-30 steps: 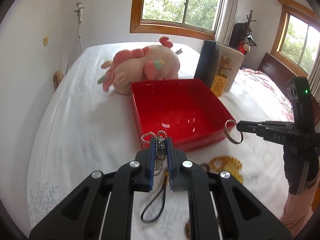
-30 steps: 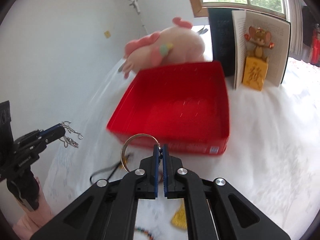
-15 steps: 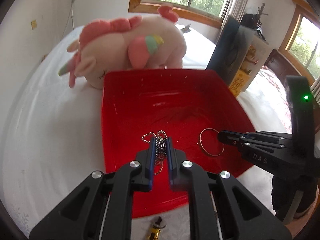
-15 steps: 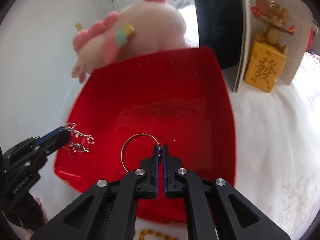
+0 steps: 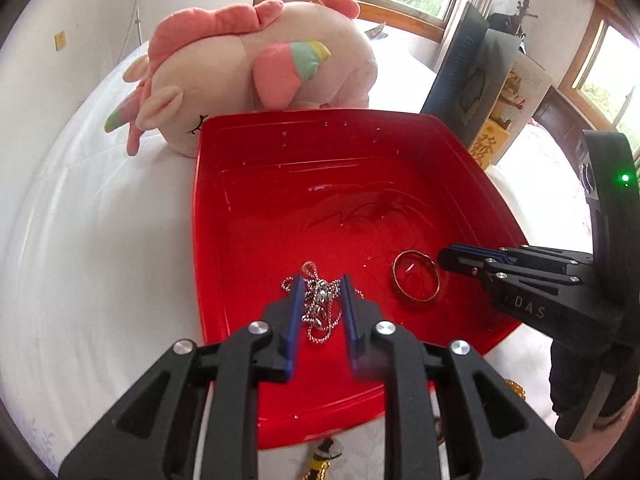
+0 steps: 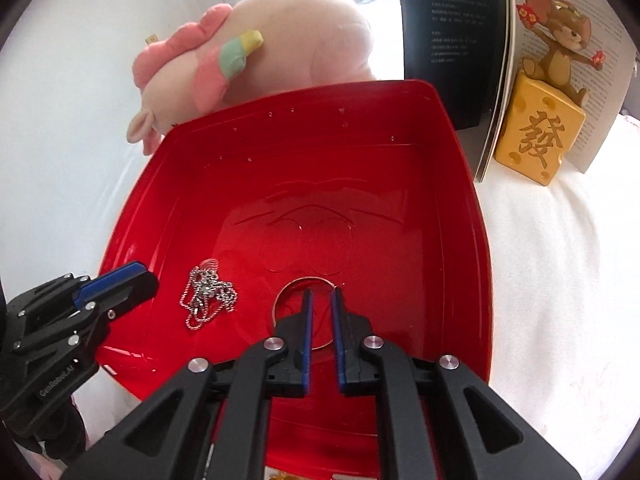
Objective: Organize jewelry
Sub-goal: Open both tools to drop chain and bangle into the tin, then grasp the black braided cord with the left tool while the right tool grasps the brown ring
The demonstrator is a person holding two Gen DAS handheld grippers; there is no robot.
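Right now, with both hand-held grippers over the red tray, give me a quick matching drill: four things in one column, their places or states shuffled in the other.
Things:
1. silver chain
2. gold bangle
3. plush unicorn
4. mouse figurine

Places or states:
A. behind the red tray's far rim
B. lying in the tray, ahead of the open left hand-held gripper
C. standing by the open book
D. lying in the tray, ahead of the open right hand-held gripper

Pairs: 1-B, 2-D, 3-A, 4-C

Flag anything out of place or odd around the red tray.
Nothing stands out. The silver chain and gold bangle lie inside the red tray; both the left gripper and right gripper are open above them.
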